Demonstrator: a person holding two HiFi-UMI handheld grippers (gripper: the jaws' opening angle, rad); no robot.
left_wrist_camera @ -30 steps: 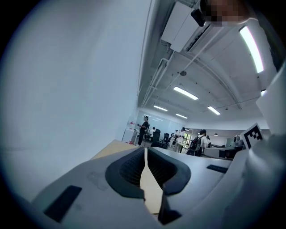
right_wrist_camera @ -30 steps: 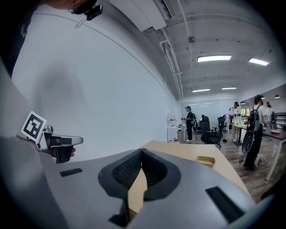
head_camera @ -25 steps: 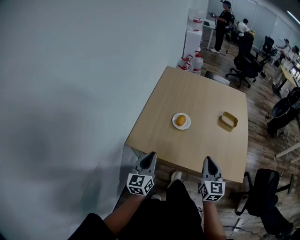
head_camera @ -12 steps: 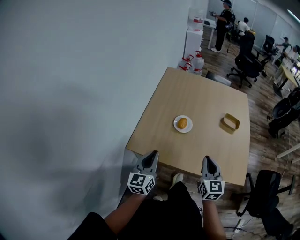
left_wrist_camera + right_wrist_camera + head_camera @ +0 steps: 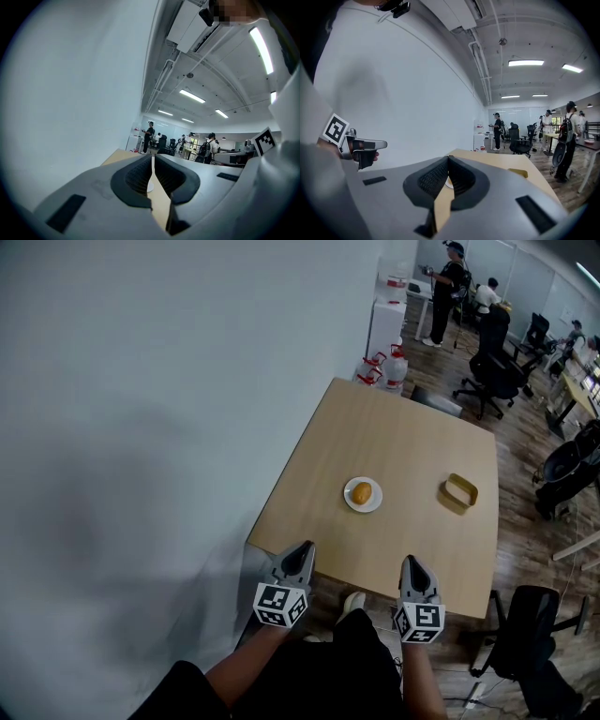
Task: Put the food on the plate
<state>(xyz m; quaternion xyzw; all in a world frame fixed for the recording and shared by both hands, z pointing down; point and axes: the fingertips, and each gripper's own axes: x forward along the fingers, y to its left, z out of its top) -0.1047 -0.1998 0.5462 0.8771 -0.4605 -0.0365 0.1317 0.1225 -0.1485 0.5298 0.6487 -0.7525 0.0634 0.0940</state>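
Food (image 5: 362, 492) sits on plate (image 5: 350, 497), frame centre, on desk (image 5: 403, 437). Left gripper (image 5: 301, 557) & right gripper (image 5: 412, 567): jaws together, empty, lower frame. We judge any reach w/ closed jaws risks nudging food off plate.

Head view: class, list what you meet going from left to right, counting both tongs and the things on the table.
Left tongs → plate carrying the food → right tongs → yellow container.

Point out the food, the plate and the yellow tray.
food (image 5: 362, 492), head view, the middle of its top.
plate (image 5: 349, 500), head view, the bare white rim left of the food.
tray (image 5: 445, 491), head view, its left wall.
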